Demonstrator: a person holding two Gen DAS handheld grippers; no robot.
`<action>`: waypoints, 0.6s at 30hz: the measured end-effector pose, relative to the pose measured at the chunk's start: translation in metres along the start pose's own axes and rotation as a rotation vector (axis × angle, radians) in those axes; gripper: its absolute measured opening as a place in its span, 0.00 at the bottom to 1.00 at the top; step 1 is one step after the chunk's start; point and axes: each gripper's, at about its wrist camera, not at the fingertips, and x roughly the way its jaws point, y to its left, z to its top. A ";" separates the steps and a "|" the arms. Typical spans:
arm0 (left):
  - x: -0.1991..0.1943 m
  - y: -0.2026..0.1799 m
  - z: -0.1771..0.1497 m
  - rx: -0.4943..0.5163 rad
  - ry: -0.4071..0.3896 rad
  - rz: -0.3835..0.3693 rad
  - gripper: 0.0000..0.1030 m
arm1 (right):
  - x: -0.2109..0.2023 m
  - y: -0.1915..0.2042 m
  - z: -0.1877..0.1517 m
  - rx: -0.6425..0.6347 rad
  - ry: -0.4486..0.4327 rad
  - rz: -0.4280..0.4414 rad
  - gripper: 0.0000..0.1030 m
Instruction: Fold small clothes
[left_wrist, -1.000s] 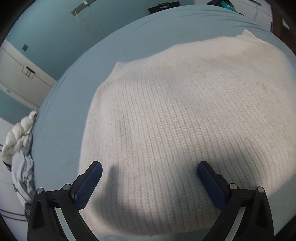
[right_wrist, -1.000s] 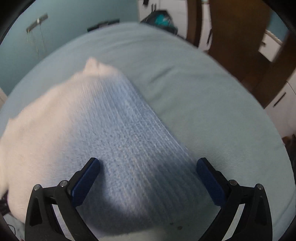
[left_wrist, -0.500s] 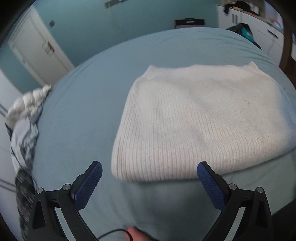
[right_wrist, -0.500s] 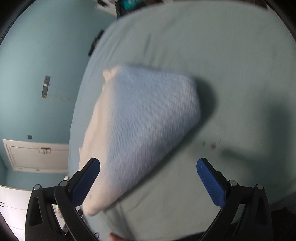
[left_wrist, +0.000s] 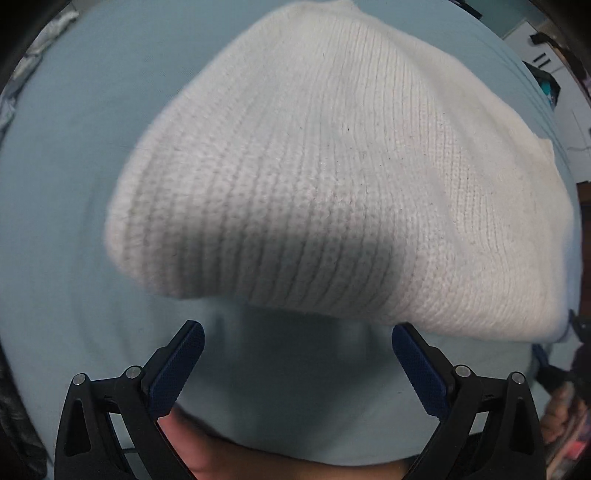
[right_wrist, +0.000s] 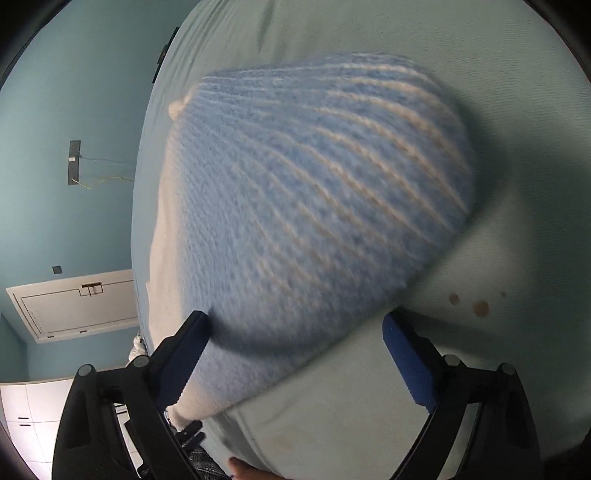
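We see a folded white knit sweater (left_wrist: 332, 177) lying flat on the pale blue bed sheet (left_wrist: 62, 221). Our left gripper (left_wrist: 298, 363) hangs just near of the sweater's edge, jaws spread wide with only sheet between them. Our right gripper (right_wrist: 291, 354) is closing around the sweater's near corner, its pads not yet pressing the knit.

No legible text, label, brand, number or sign appears in either wrist view; no surface bears readable markings.
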 end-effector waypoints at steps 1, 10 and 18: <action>0.000 0.001 0.003 -0.007 -0.005 -0.009 0.99 | 0.003 0.001 0.001 -0.004 -0.003 -0.004 0.89; 0.009 0.012 0.013 -0.078 0.026 -0.079 1.00 | -0.021 0.008 -0.012 -0.067 -0.058 -0.033 0.51; -0.005 0.033 0.003 -0.171 0.013 -0.144 0.98 | -0.028 0.009 -0.015 -0.131 -0.108 -0.071 0.39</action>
